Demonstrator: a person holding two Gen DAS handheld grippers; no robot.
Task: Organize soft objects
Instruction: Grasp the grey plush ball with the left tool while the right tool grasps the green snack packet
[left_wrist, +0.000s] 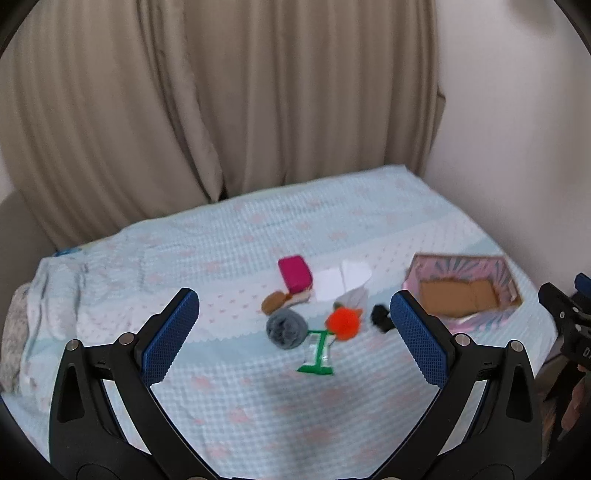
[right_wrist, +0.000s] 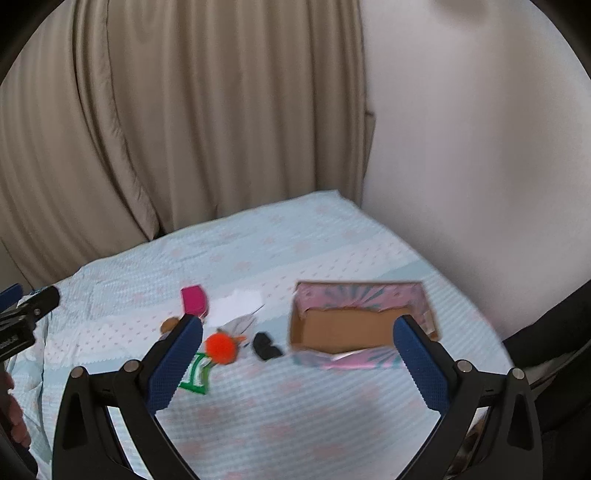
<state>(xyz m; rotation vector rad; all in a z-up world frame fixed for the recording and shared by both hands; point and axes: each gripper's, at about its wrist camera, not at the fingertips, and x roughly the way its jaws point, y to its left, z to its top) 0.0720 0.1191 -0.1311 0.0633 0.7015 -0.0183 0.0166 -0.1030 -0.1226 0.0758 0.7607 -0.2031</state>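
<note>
A cluster of small things lies mid-bed: a magenta block (left_wrist: 294, 273), a brown pad (left_wrist: 274, 301), a grey yarn-like ball (left_wrist: 286, 328), an orange pom-pom (left_wrist: 342, 322), a green-edged packet (left_wrist: 317, 353), a black item (left_wrist: 380, 317) and white paper (left_wrist: 341, 280). An open pink cardboard box (left_wrist: 461, 291) sits to their right. My left gripper (left_wrist: 295, 332) hovers open above the near bed. In the right wrist view, my right gripper (right_wrist: 299, 354) is open too, with the orange pom-pom (right_wrist: 220, 345), black item (right_wrist: 266, 347) and box (right_wrist: 354, 325) beyond it.
The bed carries a light blue patterned cover (left_wrist: 258, 406), rumpled at its left edge (left_wrist: 44, 314). Beige curtains (left_wrist: 221, 110) hang behind, and a pale wall (right_wrist: 480, 147) stands on the right. The other gripper shows at the right edge (left_wrist: 569, 325).
</note>
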